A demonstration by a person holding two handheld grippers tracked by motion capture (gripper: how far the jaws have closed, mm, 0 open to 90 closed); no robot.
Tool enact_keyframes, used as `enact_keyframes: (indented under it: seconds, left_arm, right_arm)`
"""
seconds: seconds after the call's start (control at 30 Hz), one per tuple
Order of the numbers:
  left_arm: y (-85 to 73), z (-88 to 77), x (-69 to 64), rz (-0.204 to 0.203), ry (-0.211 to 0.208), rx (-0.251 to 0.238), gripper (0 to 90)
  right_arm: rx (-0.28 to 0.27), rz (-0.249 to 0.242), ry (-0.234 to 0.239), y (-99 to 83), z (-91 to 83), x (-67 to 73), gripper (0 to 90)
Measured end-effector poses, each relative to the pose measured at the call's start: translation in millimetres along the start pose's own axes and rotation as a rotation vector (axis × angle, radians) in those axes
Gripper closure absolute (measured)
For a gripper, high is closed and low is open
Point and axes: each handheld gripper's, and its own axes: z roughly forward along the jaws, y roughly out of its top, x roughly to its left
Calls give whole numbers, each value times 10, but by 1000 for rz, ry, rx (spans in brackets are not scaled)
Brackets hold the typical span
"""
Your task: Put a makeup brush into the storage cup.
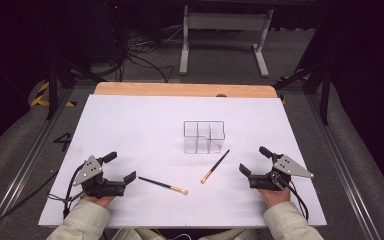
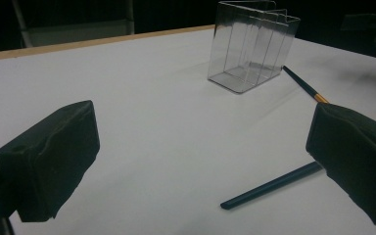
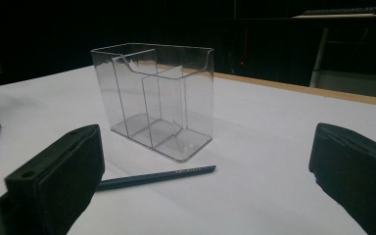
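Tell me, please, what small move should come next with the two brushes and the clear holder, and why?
Probably ease the left gripper forward to the near brush and close on its dark handle. Both grippers stand open and hold nothing, both brushes lie flat on the table, and the holder stands upright with nothing in it. That brush's handle end points at the left gripper, close by.

My high view looks forward and down over the whole counter (image 1: 130,125) from my side. Each gripper view sits low between its own jaws, close to the surface, angled inward; both share the clear organizer (image 2: 252,46) at centre.
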Motion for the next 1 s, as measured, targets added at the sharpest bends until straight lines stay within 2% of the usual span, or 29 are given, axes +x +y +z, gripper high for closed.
enact_keyframes:
  seconds: [0.1, 0.23, 0.37, 0.77, 1.0]
  left_arm:
    - [60, -21, -13, -1, -12, -30, 2]
    - [118, -29, -41, -2, -26, -40, 2]
    - [203, -48, -93, 17, -45, -50, 2]
    - [385, -79, -103, -4, -84, -120, 1]
    - [514, -75, -110, -10, -139, -140, 3]
  right_arm:
    - [0, 2, 0, 0, 1, -1, 6]
    - [1, 0, 1, -1, 0, 2, 6]
    - [3, 1, 2, -1, 2, 0, 6]
    - [13, 0, -10, 1, 13, 3, 6]
    - [14, 7, -7, 1, 14, 1, 6]
